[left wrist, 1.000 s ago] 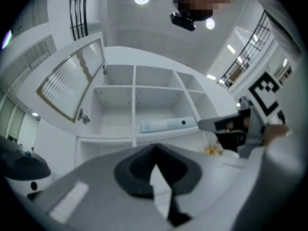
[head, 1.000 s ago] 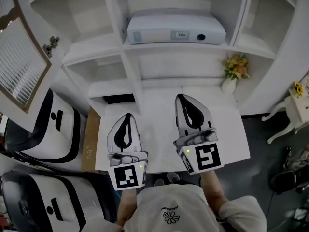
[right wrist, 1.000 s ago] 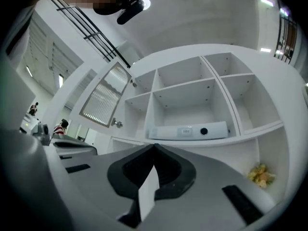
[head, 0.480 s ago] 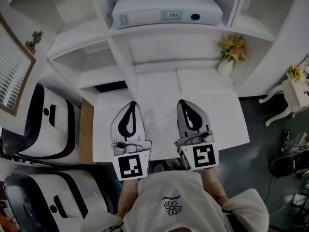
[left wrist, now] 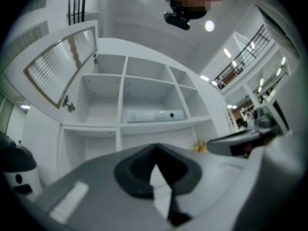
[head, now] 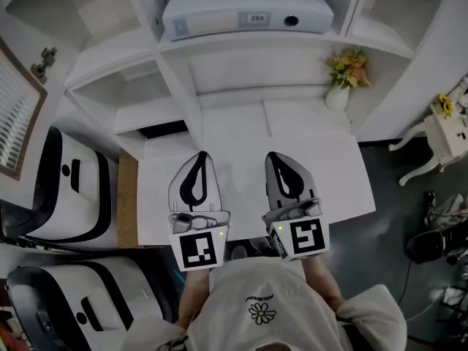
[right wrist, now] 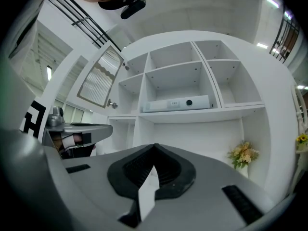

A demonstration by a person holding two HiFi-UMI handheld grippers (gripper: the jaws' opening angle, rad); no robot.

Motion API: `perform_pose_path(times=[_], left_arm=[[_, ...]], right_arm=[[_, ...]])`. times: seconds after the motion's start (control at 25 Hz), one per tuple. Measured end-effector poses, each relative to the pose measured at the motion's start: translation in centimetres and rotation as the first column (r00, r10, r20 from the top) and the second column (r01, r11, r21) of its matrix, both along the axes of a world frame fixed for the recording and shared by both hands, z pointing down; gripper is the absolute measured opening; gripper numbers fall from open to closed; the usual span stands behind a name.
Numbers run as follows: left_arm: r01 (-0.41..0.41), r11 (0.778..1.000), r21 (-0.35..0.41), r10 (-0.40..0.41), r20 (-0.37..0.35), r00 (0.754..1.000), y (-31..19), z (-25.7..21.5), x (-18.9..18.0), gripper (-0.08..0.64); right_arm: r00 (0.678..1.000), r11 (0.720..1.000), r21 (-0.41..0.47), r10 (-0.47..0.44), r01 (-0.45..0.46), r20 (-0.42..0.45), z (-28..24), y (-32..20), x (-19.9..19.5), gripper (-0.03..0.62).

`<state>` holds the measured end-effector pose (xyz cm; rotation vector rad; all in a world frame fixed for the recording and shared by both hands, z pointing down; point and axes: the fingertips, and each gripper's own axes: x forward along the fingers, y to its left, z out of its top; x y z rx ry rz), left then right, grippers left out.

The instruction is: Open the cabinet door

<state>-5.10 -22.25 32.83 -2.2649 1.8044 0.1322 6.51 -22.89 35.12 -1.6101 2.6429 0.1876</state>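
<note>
The louvred cabinet door point(head: 13, 117) stands swung open at the far left, its hinge point(head: 44, 55) bare; it also shows in the left gripper view point(left wrist: 60, 69) and the right gripper view point(right wrist: 100, 78). Behind it lie white open shelves point(head: 183, 86). My left gripper point(head: 200, 154) and right gripper point(head: 272, 155) hang side by side over the white desk point(head: 329, 174), well short of the door. Both are shut with nothing between the jaws, as the left gripper point(left wrist: 155, 147) and right gripper point(right wrist: 155, 146) show in their own views.
A long white device point(head: 245, 13) lies on the middle shelf. A vase of yellow flowers point(head: 344, 75) stands at the desk's back right. White-and-black machines point(head: 73, 189) sit on the floor at left, a small white table point(head: 439, 130) at right.
The head view has shifted, so the door and shelves slid left and up. The right gripper has sunk to lie level beside the left one. Both stay shut.
</note>
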Motion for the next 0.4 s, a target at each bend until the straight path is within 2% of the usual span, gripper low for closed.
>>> perform_pose_path(times=[0.4], left_arm=[[-0.020, 1.000, -0.009, 0.021, 0.033, 0.999, -0.18, 0.28, 0.73, 0.008]], right_arm=[[1.000, 1.000, -0.026, 0.003, -0.003, 0.019, 0.54, 0.44, 0.20, -0.002]])
